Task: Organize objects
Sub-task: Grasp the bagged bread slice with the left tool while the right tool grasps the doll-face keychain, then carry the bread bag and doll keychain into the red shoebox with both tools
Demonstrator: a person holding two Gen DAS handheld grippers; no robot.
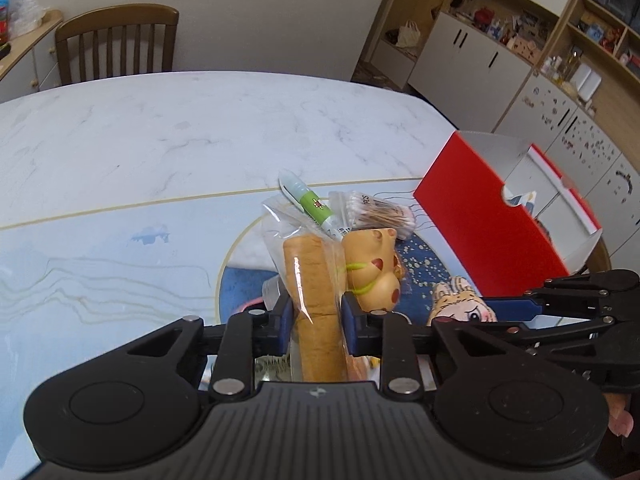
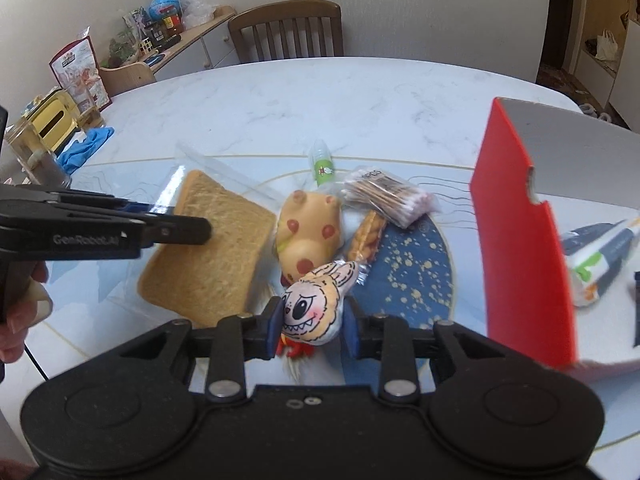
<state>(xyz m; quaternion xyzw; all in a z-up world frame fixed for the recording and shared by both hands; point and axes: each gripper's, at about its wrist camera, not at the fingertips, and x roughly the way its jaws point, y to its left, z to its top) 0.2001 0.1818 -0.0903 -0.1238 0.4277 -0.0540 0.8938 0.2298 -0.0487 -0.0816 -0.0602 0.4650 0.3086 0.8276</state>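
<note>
Your left gripper (image 1: pixel 316 314) is clamped on the bagged slice of brown bread (image 2: pixel 208 248); your right gripper (image 2: pixel 310 326) pinches the white toothy plush toy (image 2: pixel 316 304). Both look lifted, neither boxed. Spotted tan squishy bear (image 2: pixel 310 236), cotton-swab pack (image 2: pixel 386 198) and green-labelled tube (image 2: pixel 323 166) remain on the table; the red box (image 2: pixel 520 240) holds little

Bagged bread (image 2: pixel 208 248) left of toy (image 2: pixel 310 236) (swabs (image 2: pixel 386 198) behind), box (image 2: pixel 520 240) right.

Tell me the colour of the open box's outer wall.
Red outside, white inside; the box shows best in the right wrist view.
</note>
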